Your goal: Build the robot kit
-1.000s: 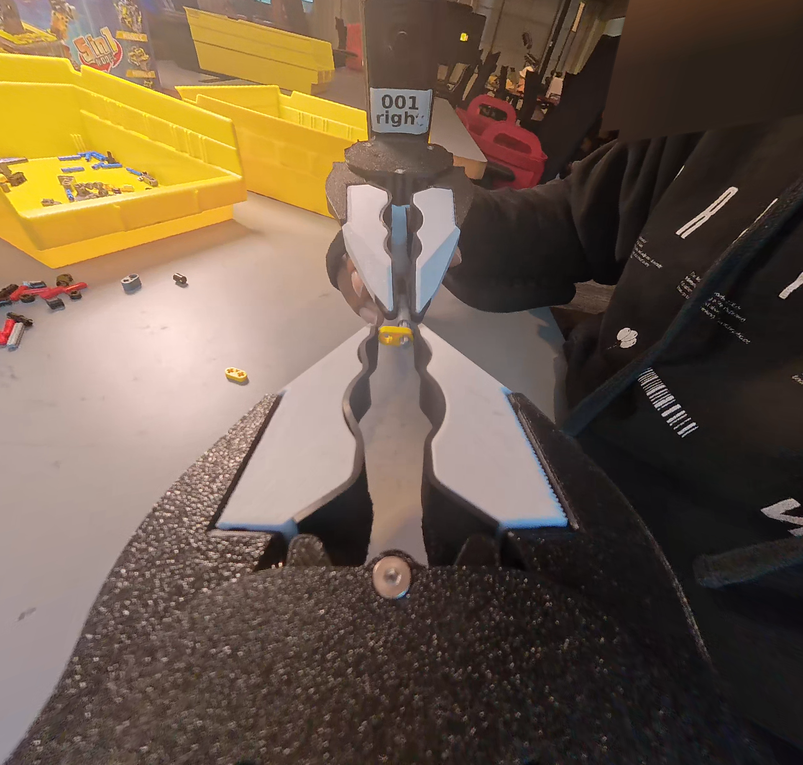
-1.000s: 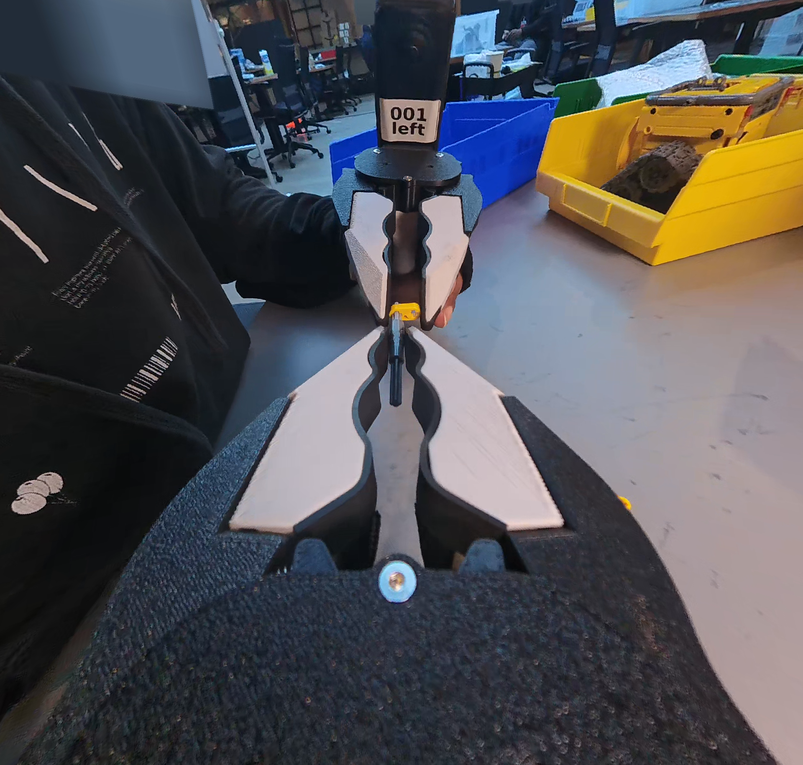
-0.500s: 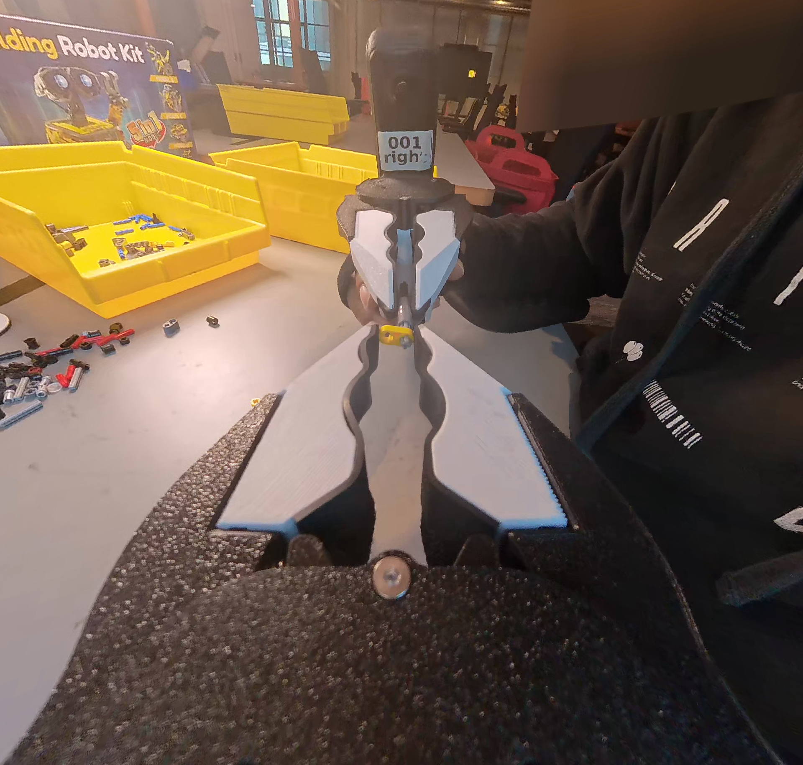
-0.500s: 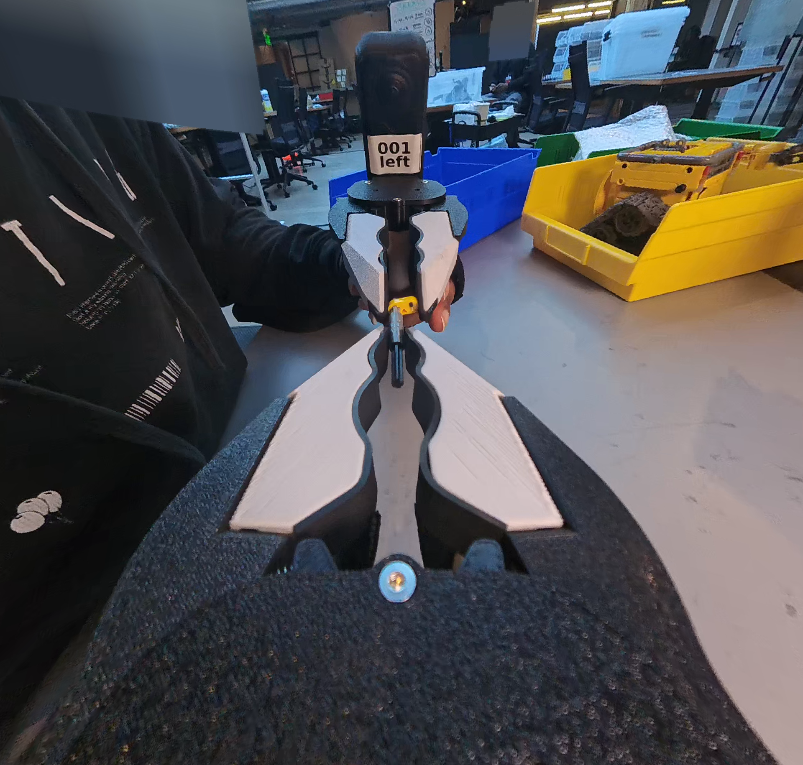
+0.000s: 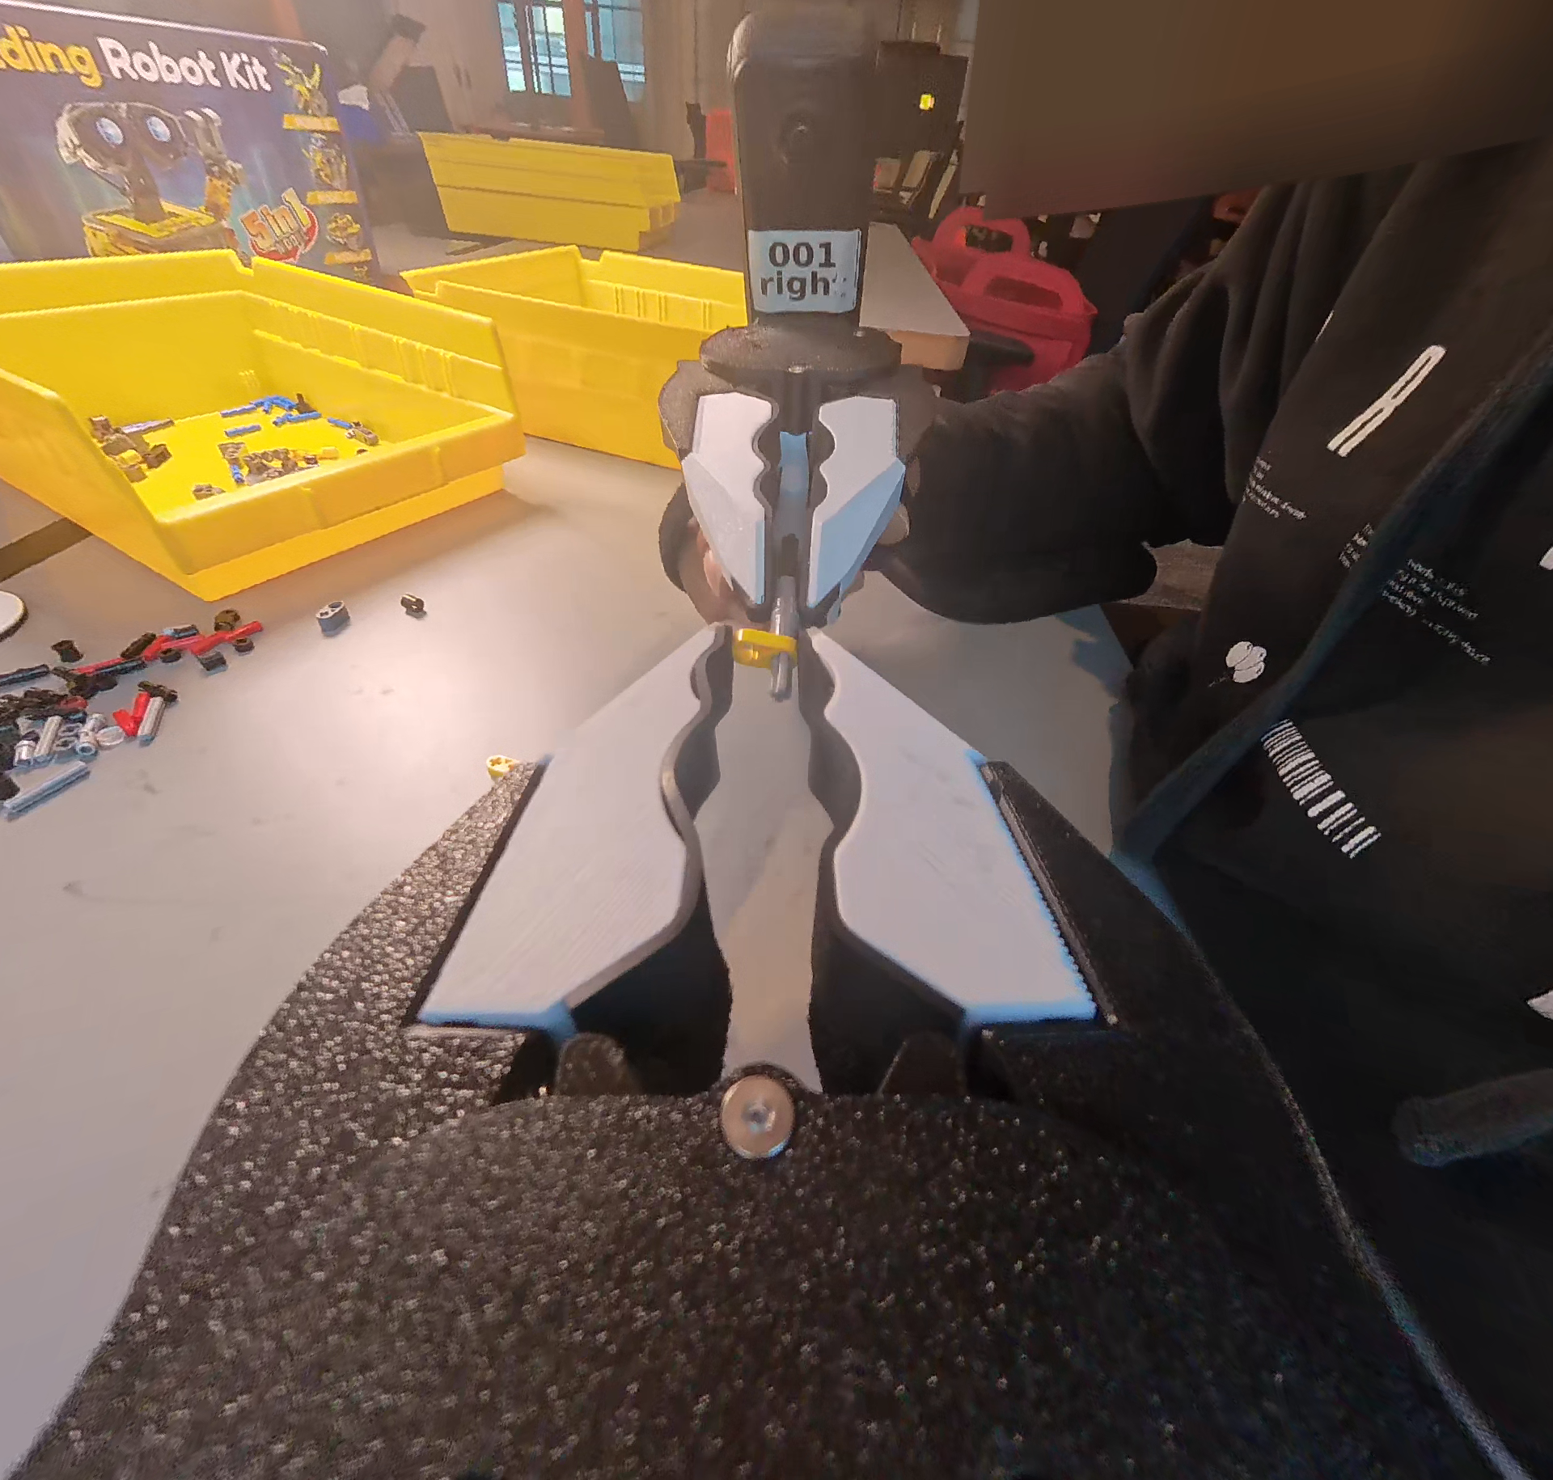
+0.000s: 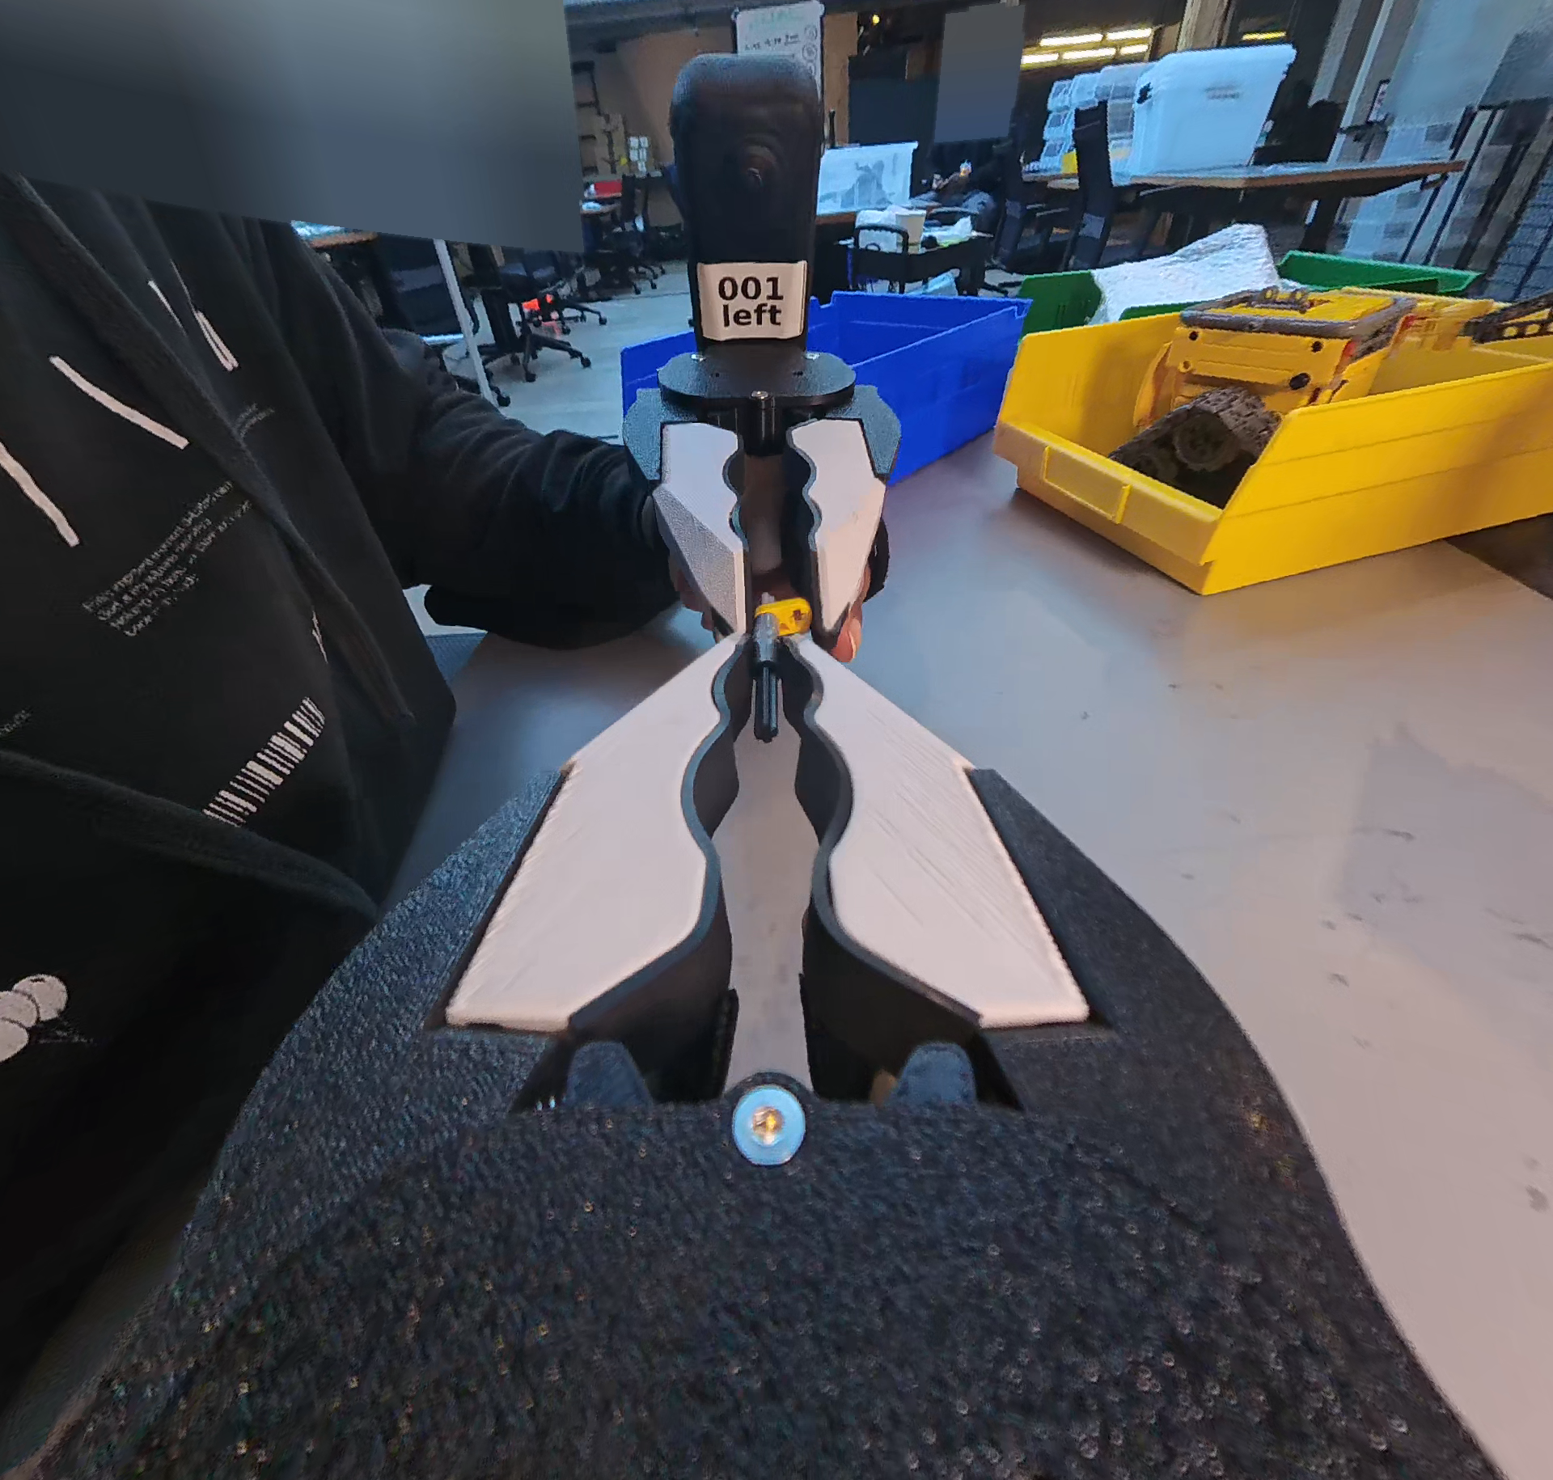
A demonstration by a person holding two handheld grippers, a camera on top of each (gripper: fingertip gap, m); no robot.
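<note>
Grippers tip to tip above the table (image 5: pixel 252 851). Left gripper (image 5: pixel 760 650) clamped on yellow connector (image 5: pixel 759 647); right gripper (image 6: pixel 766 650) clamped on dark axle (image 6: pixel 765 696), its end in the connector. Parts look light, rigid, slick plastic: grip flats, squarely. Beyond: loose pieces (image 5: pixel 101 700), yellow bins (image 5: pixel 252 431).

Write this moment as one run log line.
left hand-held gripper: shut on yellow piece | right hand-held gripper: shut on dark pin | pin through piece

A large workshop hall with paned windows (image 5: pixel 538 36), ceiling strip lights (image 6: pixel 1084 45) and office chairs (image 6: pixel 546 322).
</note>
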